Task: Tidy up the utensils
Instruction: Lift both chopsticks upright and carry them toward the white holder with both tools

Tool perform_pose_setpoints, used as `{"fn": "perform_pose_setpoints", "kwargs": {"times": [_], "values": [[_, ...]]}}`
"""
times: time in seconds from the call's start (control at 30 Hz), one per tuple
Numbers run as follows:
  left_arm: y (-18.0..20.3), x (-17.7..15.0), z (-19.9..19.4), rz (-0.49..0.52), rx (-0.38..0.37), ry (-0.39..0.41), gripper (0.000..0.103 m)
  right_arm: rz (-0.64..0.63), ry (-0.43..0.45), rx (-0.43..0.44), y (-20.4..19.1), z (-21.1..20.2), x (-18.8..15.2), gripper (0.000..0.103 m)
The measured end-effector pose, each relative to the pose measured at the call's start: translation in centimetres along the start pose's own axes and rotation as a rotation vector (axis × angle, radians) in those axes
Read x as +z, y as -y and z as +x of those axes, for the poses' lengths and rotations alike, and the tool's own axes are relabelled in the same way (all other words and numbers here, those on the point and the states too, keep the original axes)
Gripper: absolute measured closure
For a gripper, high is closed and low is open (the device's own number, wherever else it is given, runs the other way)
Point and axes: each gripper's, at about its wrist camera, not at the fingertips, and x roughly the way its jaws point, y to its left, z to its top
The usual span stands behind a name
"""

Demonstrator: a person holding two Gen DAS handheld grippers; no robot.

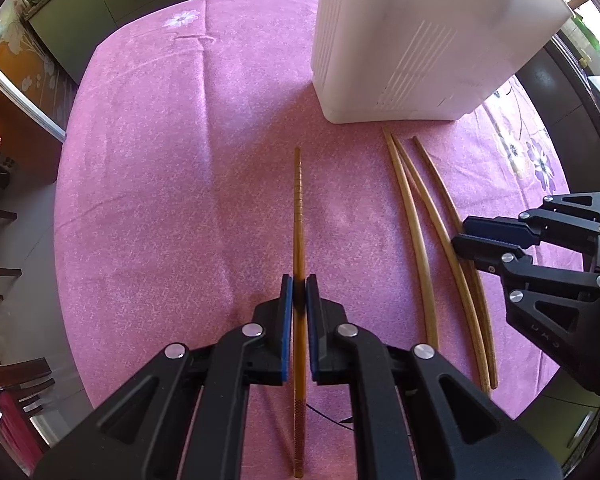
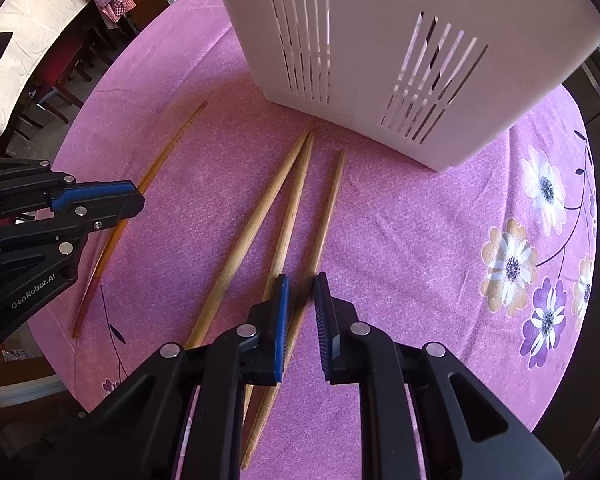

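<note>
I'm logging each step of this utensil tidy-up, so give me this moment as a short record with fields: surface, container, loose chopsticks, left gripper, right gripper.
surface: round table under a pink floral tablecloth
container: white slotted utensil holder, standing upright on the cloth
loose chopsticks: three pale chopsticks lying side by side in front of the holder
left gripper: left gripper shut on a darker ridged chopstick, apart from the other three
right gripper: right gripper straddling the rightmost pale chopstick, jaws a narrow gap apart, pads not clearly pressing

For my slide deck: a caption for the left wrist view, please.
Left gripper shut on a dark chopstick; three pale chopsticks lie before the white holder.
</note>
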Motion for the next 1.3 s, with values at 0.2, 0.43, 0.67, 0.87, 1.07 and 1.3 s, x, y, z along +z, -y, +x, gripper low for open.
{"fn": "perform_pose_setpoints", "kwargs": {"times": [0.2,0.43,0.67,0.87,1.07,1.3], "values": [[0.6,0.2,0.6,-0.005,0.005,-0.021,0.096,-0.003,0.009,0.0,0.0,0.3,0.1,0.094],[1.2,0.8,0.9,0.012,0.032,-0.037,0.096,-0.014,0.018,-0.001,0.9,-0.4,-0.6,0.094],[2.1,1.4,0.7,0.025,0.047,-0.041,0.097,-0.009,0.054,0.022,1.6,-1.8,-2.0,0.095],[1.4,1.5,-4.0,0.018,0.01,0.054,0.097,-0.002,0.189,0.036,3.0,-7.7,-4.1,0.097],[1.5,0.2,-9.6,0.041,-0.001,0.166,0.097,0.014,0.324,0.03,4.8,-13.7,-6.8,0.099],[2.1,-1.7,-12.1,0.055,-0.002,0.205,0.097,0.036,0.23,0.024,5.0,-11.1,-5.9,0.098]]}}
